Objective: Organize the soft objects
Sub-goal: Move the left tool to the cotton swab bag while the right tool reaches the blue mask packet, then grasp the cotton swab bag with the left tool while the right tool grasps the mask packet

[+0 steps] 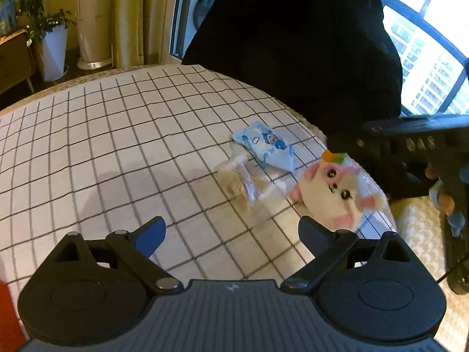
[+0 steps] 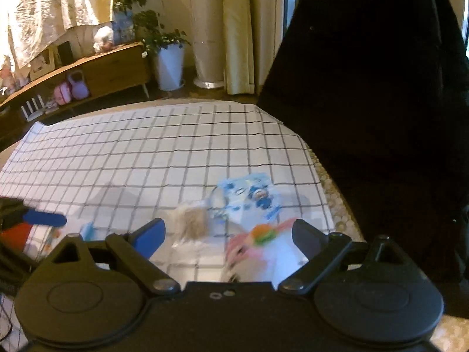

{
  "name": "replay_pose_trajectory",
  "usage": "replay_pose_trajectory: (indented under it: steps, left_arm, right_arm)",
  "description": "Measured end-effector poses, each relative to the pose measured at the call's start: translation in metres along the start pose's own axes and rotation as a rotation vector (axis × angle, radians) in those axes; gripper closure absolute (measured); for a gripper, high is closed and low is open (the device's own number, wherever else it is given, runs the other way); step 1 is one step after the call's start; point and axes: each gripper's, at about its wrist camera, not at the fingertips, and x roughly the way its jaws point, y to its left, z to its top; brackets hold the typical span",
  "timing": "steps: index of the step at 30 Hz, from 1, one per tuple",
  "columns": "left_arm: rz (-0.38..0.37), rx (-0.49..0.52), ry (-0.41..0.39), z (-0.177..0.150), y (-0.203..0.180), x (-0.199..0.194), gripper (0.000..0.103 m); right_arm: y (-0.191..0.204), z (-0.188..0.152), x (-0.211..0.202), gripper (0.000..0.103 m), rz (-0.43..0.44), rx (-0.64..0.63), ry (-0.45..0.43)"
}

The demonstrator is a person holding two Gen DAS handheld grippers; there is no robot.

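Observation:
Three soft things lie close together at the right end of the checked cloth (image 1: 117, 135). They are a blue printed pouch (image 1: 263, 146), a tan fluffy toy in clear wrap (image 1: 243, 184) and a white-and-pink plush (image 1: 337, 193). My left gripper (image 1: 233, 234) is open and empty, just short of the tan toy, with the plush by its right finger. In the right wrist view my right gripper (image 2: 228, 234) is open, and the blurred plush (image 2: 255, 252) shows between its fingers, not pressed. The pouch (image 2: 252, 193) and tan toy (image 2: 190, 223) lie just beyond. The right gripper's black body (image 1: 416, 152) hangs over the plush.
A person in black clothing (image 1: 293, 44) stands against the table's far right edge. The left gripper's blue finger (image 2: 44, 218) shows at the left, near a red object (image 2: 17, 231). A potted plant (image 2: 170, 61) and wooden cabinet (image 2: 111, 70) stand behind the table.

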Motion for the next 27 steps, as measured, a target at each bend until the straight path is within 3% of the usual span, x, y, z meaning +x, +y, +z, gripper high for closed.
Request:
replay_pose_trajectory:
  steps: [5, 10, 20, 27]
  left_arm:
    - [0.018, -0.050, 0.019, 0.009, -0.003, 0.033, 0.005]
    - [0.032, -0.099, 0.030, 0.019, -0.003, 0.062, 0.005]
    - [0.060, -0.106, 0.062, 0.028, -0.015, 0.109, 0.005]
    - [0.127, -0.071, 0.058, 0.025, -0.018, 0.126, 0.005]
  right_arm:
    - [-0.013, 0.021, 0.039, 0.009, 0.042, -0.005, 0.066]
    - [-0.018, 0.033, 0.076, 0.009, 0.030, -0.040, 0.129]
    - [-0.037, 0.039, 0.131, 0.010, 0.037, -0.011, 0.236]
    - [-0.041, 0.038, 0.150, 0.012, 0.090, -0.012, 0.292]
